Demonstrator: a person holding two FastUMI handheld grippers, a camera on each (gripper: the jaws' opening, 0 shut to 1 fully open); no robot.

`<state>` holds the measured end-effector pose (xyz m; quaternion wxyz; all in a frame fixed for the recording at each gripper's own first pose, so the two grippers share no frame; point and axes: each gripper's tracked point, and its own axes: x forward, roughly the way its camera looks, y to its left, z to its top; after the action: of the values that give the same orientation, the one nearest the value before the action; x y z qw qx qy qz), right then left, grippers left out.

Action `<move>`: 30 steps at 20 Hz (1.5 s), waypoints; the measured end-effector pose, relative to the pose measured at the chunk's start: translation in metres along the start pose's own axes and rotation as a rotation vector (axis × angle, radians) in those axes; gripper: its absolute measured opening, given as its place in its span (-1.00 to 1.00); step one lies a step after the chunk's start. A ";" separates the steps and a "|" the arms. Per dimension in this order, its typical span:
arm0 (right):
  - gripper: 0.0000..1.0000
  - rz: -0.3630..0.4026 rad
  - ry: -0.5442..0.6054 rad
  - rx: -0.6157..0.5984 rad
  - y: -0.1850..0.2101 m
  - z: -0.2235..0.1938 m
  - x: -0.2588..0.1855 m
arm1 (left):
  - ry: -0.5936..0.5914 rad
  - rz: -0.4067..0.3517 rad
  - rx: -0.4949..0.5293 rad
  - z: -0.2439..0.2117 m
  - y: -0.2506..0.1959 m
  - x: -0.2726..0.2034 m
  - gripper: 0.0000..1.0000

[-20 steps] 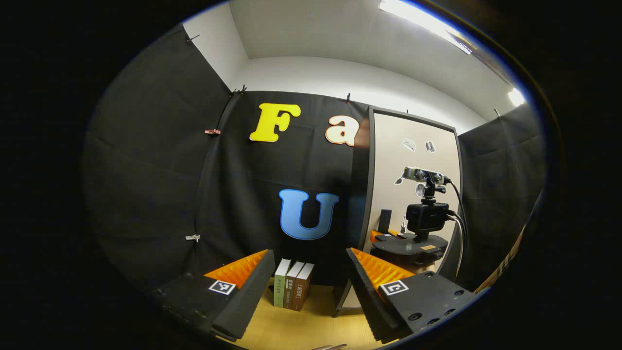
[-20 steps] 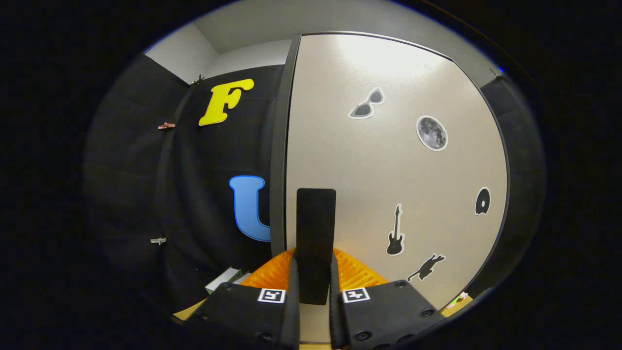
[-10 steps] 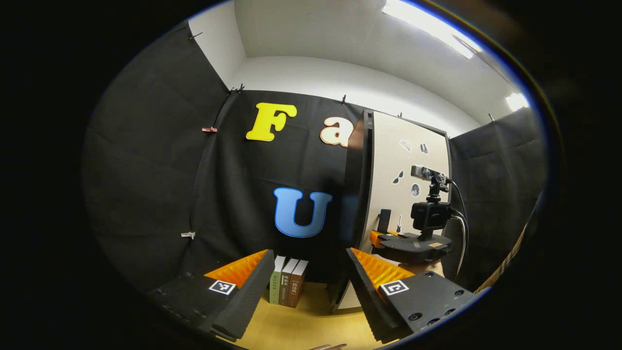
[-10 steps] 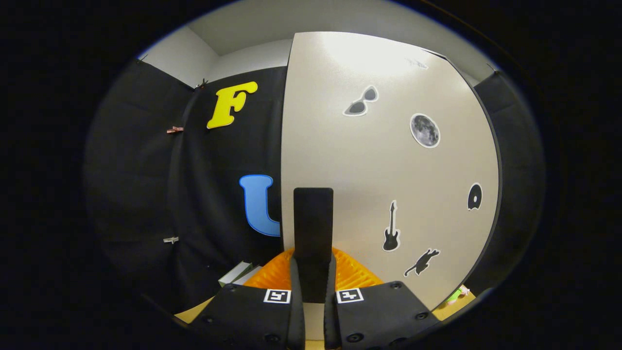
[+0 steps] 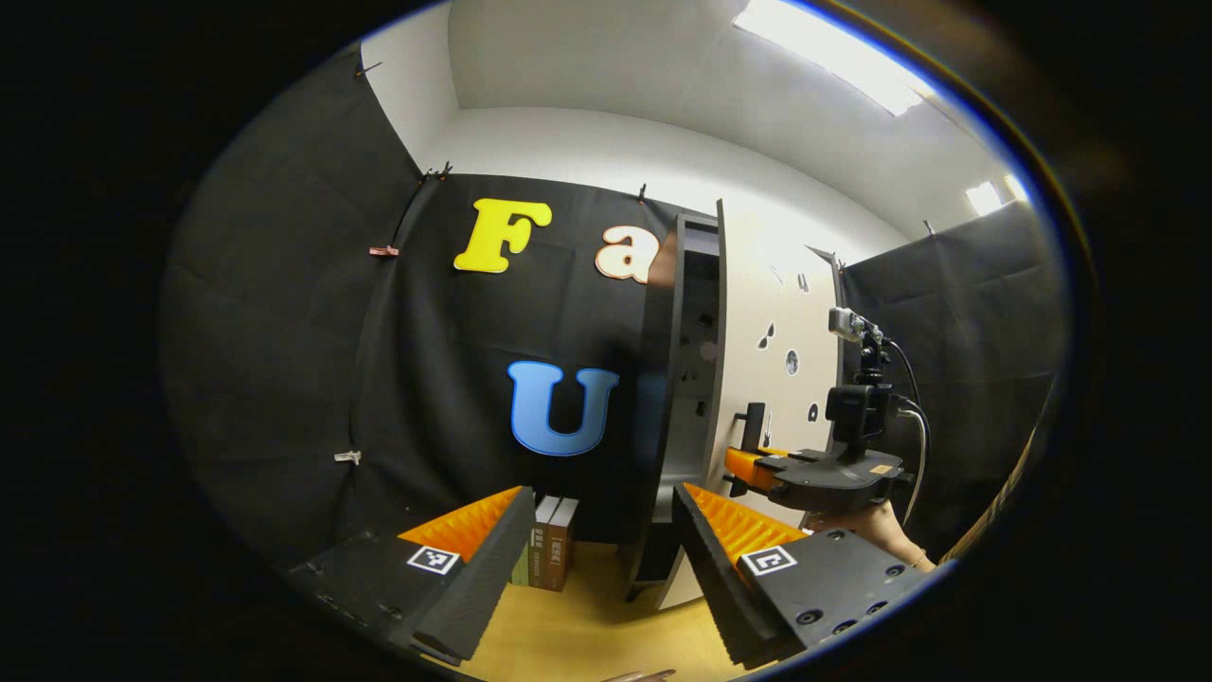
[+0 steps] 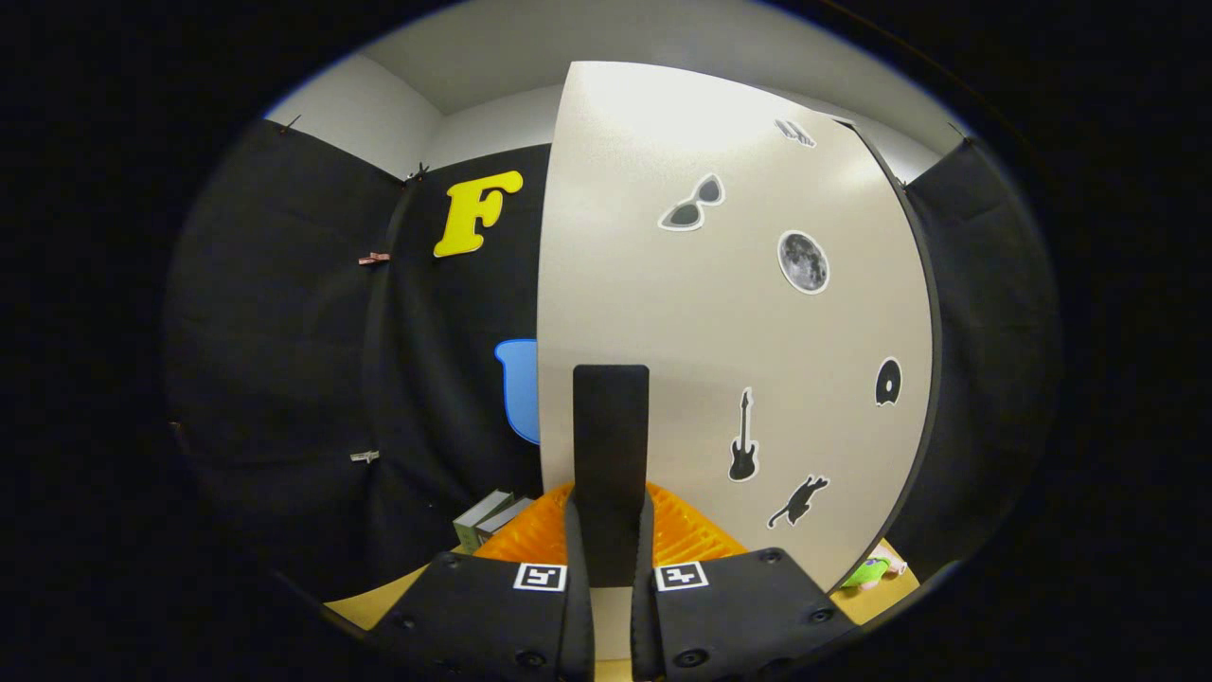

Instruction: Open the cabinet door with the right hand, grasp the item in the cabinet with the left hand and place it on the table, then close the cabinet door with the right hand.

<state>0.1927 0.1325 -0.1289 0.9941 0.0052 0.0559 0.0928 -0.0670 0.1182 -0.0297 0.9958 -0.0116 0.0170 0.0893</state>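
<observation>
The right gripper [image 6: 611, 559] is clamped on the black handle [image 6: 611, 455] of the cabinet door [image 6: 720, 332], which stands swung partway out. The left gripper [image 5: 597, 559] hangs spread wide over the wooden table [image 5: 578, 635], gripping nothing. A few books [image 5: 547, 540] stand upright by the black cloth wall [image 5: 284, 360]. Whatever's inside the cabinet [image 5: 686, 398] is too dark to tell. Ceiling light [image 5: 833, 57] glows overhead.
</observation>
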 end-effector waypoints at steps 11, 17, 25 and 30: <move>-0.62 -0.026 -0.007 0.000 -0.027 0.002 -0.074 | 0.017 -0.156 0.017 -0.008 -0.055 -0.031 0.84; -0.63 -0.093 -0.008 0.004 -0.049 0.006 -0.114 | 0.040 -0.243 0.000 -0.018 -0.076 -0.038 0.84; -0.63 -0.065 0.001 0.016 -0.078 0.010 -0.163 | 0.018 -0.270 0.010 -0.012 -0.131 -0.033 0.84; -0.63 -0.027 0.011 0.026 -0.099 0.015 -0.184 | 0.045 -0.305 -0.034 -0.024 -0.188 -0.029 0.85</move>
<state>0.0331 0.0009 -0.0956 0.9948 0.0167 0.0628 0.0788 -0.0631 -0.0730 -0.0494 0.9968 -0.0329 0.0361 -0.0628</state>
